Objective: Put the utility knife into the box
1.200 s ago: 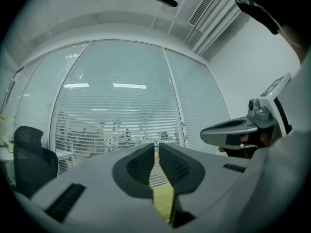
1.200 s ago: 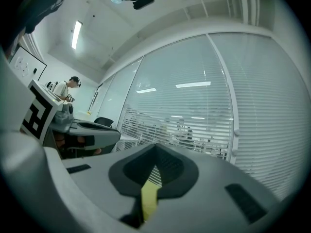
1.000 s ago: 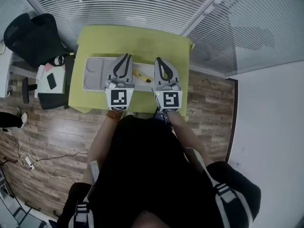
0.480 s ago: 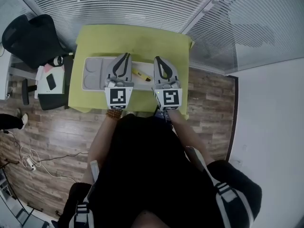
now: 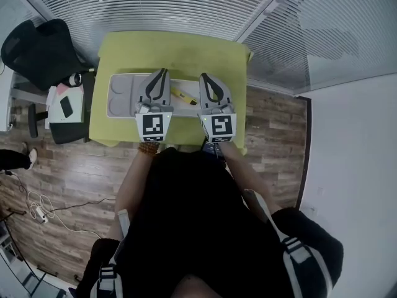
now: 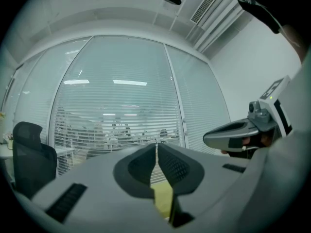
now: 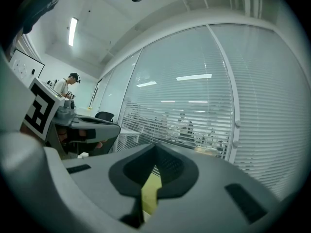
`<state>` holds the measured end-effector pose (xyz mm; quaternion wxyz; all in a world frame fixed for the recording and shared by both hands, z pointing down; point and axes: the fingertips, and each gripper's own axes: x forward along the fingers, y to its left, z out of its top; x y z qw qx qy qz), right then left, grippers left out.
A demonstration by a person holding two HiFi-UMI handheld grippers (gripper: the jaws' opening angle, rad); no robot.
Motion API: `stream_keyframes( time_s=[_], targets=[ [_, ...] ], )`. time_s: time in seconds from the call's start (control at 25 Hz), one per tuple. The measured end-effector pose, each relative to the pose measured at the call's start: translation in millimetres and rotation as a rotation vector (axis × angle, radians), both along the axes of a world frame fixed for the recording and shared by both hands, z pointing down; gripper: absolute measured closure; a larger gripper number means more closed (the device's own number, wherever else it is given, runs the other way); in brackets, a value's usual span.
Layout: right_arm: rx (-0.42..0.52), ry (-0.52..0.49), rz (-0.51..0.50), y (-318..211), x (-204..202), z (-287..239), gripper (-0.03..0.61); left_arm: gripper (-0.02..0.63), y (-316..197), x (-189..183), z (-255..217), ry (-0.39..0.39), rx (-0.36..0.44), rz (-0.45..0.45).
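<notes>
In the head view a yellow utility knife (image 5: pixel 183 95) lies on the green table (image 5: pixel 173 54), between my two grippers and at the right end of a grey box (image 5: pixel 121 95). My left gripper (image 5: pixel 162 73) hovers over the box, shut with nothing in it. To the right of the knife is my right gripper (image 5: pixel 203 77), also shut and empty. In both gripper views the closed pads (image 6: pixel 156 152) (image 7: pixel 154 160) point level toward the window blinds, so neither the knife nor the box shows there.
A black office chair (image 5: pixel 40 48) and a small side table (image 5: pixel 65 104) with a phone stand left of the table. Blinds over glass walls (image 5: pixel 167 5) run behind the table. Wooden floor (image 5: pixel 68 179) surrounds it, with a cable at lower left.
Both grippers have shifted slightly toward the far side of the table; both stay shut. The knife has not moved.
</notes>
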<state>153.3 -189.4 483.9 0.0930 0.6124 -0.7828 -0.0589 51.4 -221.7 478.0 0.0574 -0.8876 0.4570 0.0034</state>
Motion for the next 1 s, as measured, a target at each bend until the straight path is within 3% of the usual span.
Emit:
stream_keyframes(
  time_s=[1.0],
  targets=[
    [-0.03,-0.01,0.001,-2,4,15,0.579,0.591,-5,-12,15,-0.009,-0.045,-0.028]
  ],
)
